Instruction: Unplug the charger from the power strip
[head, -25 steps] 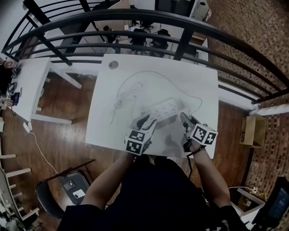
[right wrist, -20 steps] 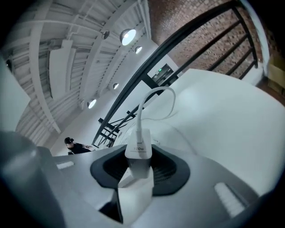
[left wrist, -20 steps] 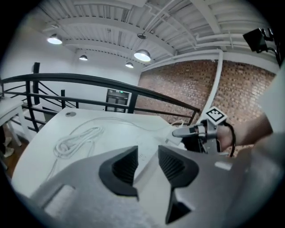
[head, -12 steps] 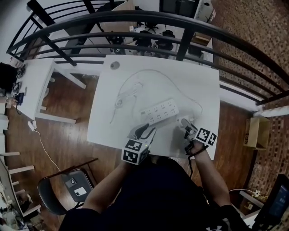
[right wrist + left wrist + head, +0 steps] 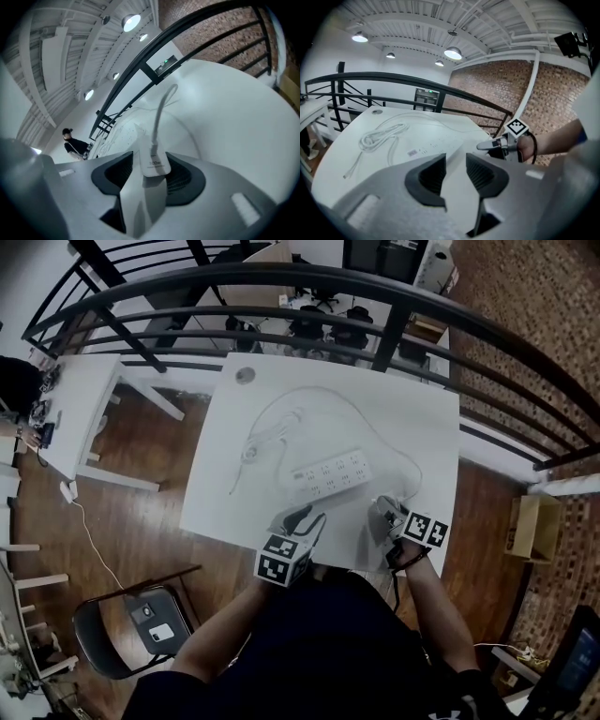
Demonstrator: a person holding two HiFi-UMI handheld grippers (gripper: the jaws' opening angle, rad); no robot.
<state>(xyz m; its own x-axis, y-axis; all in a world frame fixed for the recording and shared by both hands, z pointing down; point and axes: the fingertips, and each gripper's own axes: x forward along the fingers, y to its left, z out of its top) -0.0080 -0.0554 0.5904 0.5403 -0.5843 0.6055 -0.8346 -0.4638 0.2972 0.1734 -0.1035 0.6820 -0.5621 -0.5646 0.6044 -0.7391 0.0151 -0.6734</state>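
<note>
- The charger (image 5: 154,161) was a small white slab with rounded corners, smooth and slightly glossy. It had a line of small grey print on its upper face, too small to read.
- A round white cord (image 5: 159,112) left its far end, curved away over the table (image 5: 412,418) and ran on towards a loose coil of white cable (image 5: 267,432).
- The charger was out of the power strip (image 5: 328,472). It lay on the near right part of the table, between the jaws of the right gripper (image 5: 150,177) and apart from the strip.
- The right gripper's jaws had just been opening. The left pad stood clear of the charger and the right pad was at its edge, so there was no squeeze on it.
- The left gripper (image 5: 455,165) was moderately wide and its jaws had just been closing a little. Only bare tabletop showed between them.
- The left gripper hovered over the near edge of the table, just short of the strip.
- The power strip was a long white plastic bar with rows of sockets. It lay on a slant at mid-table and carried a small barcode label near one end.
- The jaw pads on both grippers were dark and finely ribbed, and the gripper bodies were matt grey.
- Each gripper carried a cube with black-and-white square markers.
- The table top was plain, smooth, white and rectangular.
- A black railing (image 5: 375,287) of round bars curved past the far side of the table.
</note>
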